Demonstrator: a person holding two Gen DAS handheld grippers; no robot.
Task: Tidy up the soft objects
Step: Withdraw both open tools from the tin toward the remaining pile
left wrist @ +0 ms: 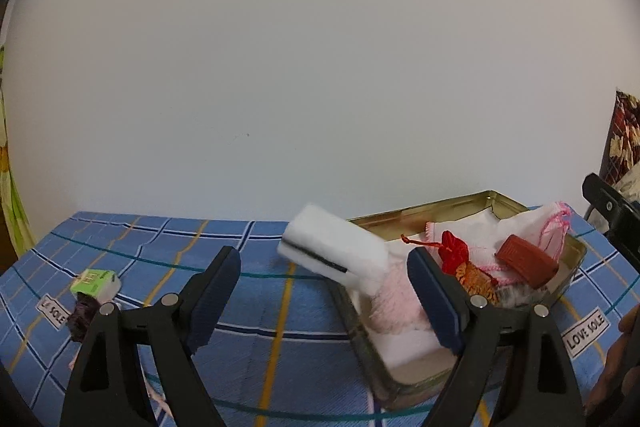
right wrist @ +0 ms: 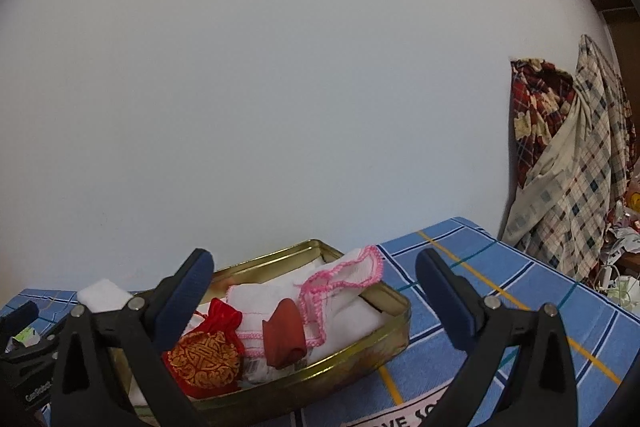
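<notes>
I count one gold tin (right wrist: 394, 323) on the blue checked cloth (left wrist: 256, 291), holding one red-and-gold pouch (right wrist: 204, 357), one pink-edged white cloth (right wrist: 344, 277) draped over its far rim, one brown cap (right wrist: 285, 333) and one pink knit piece (left wrist: 394, 301), with one white sponge block (left wrist: 334, 247) tilted over its left rim. From the tin, my left gripper (left wrist: 324, 293) hovers low at its near-left corner, jaws spread and empty, the sponge just beyond the fingertips. My right gripper (right wrist: 314, 303) hangs level over the tin's near edge, spread wide, gripping nothing; one green box (left wrist: 95, 281) lies well left of the tin.
</notes>
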